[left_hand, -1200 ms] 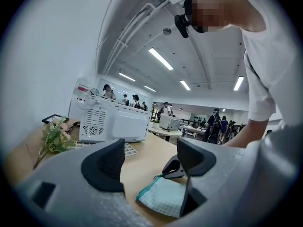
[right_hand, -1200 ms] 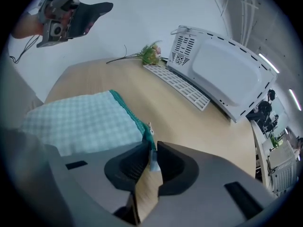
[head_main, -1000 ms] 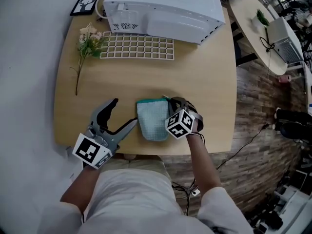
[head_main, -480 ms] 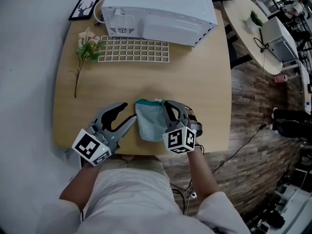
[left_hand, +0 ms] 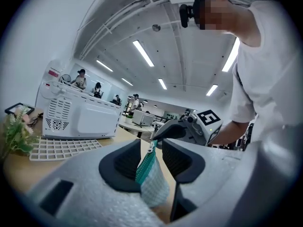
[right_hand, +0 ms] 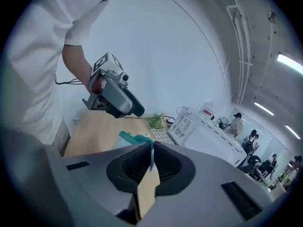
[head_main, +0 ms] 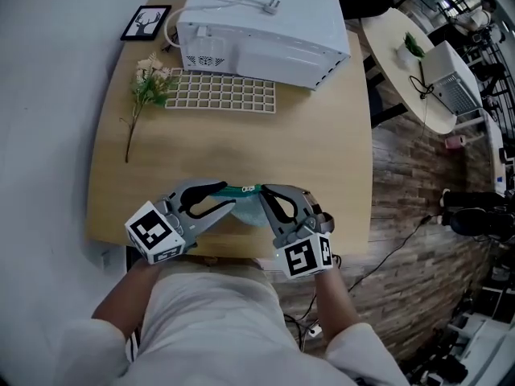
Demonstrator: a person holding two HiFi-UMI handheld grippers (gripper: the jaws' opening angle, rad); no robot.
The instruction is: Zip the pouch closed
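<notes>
Wood-topped table [head_main: 322, 151] is filling the centre of the head view, standing on a plank floor [head_main: 410, 183]. A round white table [head_main: 402, 87] is sitting at the upper right. At the upper edge of the table a white microwave [head_main: 257, 22] is standing with its vented back toward the camera. A white grid tray [head_main: 221, 92] is lying flat just in front of it. A flower sprig [head_main: 145, 87] is lying at the upper left, and a framed picture [head_main: 146, 22] is lying beyond it at the corner.

The pouch [head_main: 245, 207] is hanging between the two grippers at the lower centre of the frame, over the near edge of the table. Its teal zipper edge is facing up and its pale mesh body is sagging below. Its contents cannot be made out.

The left gripper [head_main: 229, 196] is pointing toward the right of the frame, roughly level. Its jaws have just been closing and are pinching the zipper end of the pouch between them. The right gripper [head_main: 261, 195] is pointing toward the upper left, tilted slightly down. Its jaws are clamping together on the thin pale zipper pull [right_hand: 151, 156], with the pouch body just beyond them. The left forearm [head_main: 133, 296] and right forearm [head_main: 338, 304] are reaching in from the bottom of the frame.
</notes>
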